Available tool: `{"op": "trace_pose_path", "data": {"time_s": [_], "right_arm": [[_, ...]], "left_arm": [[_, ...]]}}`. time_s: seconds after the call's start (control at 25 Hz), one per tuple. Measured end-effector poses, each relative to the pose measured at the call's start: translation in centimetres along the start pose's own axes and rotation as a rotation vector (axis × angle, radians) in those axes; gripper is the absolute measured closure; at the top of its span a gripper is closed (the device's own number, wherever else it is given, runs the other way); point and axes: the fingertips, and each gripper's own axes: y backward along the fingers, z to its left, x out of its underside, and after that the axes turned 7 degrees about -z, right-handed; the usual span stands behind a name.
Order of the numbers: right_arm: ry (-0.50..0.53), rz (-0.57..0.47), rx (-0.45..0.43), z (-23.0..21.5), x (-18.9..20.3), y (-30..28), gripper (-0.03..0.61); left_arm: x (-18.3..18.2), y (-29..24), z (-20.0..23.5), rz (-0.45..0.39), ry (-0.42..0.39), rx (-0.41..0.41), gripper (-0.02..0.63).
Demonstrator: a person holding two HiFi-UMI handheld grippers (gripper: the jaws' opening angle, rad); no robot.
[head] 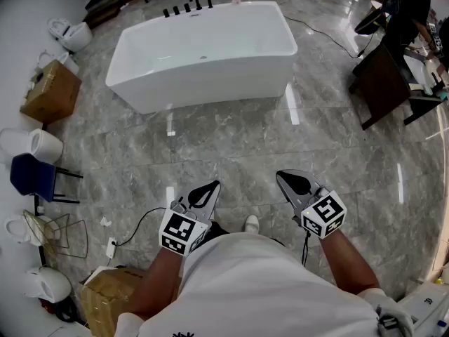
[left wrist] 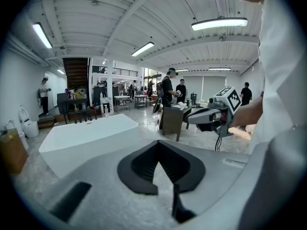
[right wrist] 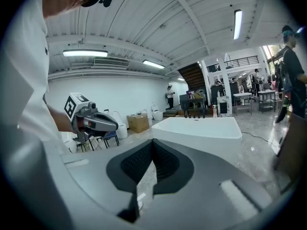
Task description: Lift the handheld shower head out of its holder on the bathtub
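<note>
While held low in front of the person's white shirt [head: 266,279], the left claw [head: 212,186] and right claw [head: 280,177] are each pinched together with nothing in them, tips aimed across the grey marble floor [head: 231,139]. Well ahead stands the white bathtub [head: 203,55]. Only the head view looks down on its far rim, where a row of black fittings [head: 188,5] stands; which one is the shower head I cannot tell. Each gripper view instead catches the other claw in mid-air and the ceiling lights [left wrist: 219,23].

The bathtub [head: 203,55] gleams glossy white; the floor [head: 231,139] is polished grey marble; the cardboard box [head: 50,91] looks matt.
</note>
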Motion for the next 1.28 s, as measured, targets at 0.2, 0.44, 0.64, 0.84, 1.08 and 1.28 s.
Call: {"op": "trace_pose_path", "data": {"time_s": [0.2, 0.44, 0.64, 0.84, 1.08, 1.28], "right_arm": [[-0.008, -0.009, -0.003, -0.9, 0.1, 0.5, 0.568], [0.026, -0.042, -0.028, -2.5, -0.9, -2.7, 0.355], [0.042, -0.054, 0.050, -6.0, -2.0, -6.5, 0.271], [0.057, -0.030, 0.110, -9.6, -4.3, -11.4, 0.262], [0.063, -0.007, 0.133, -12.8, -7.1, -19.5, 0.289], [0.079, -0.003, 0.123, -14.3, -8.4, -25.0, 0.299]], "left_arm": [[0.1, -0.3, -0.7, 0.000, 0.046, 0.004, 0.607], [1.5, -0.6, 1.5, 0.026, 0.103, 0.001, 0.607], [2.1, -3.0, 5.5, 0.018, 0.145, 0.037, 0.607], [0.1, -6.9, 11.5, -0.009, 0.146, 0.091, 0.607], [-2.9, -9.8, 19.1, -0.041, 0.134, 0.155, 0.607], [-3.3, -11.5, 24.5, -0.050, 0.154, 0.169, 0.607]]}}
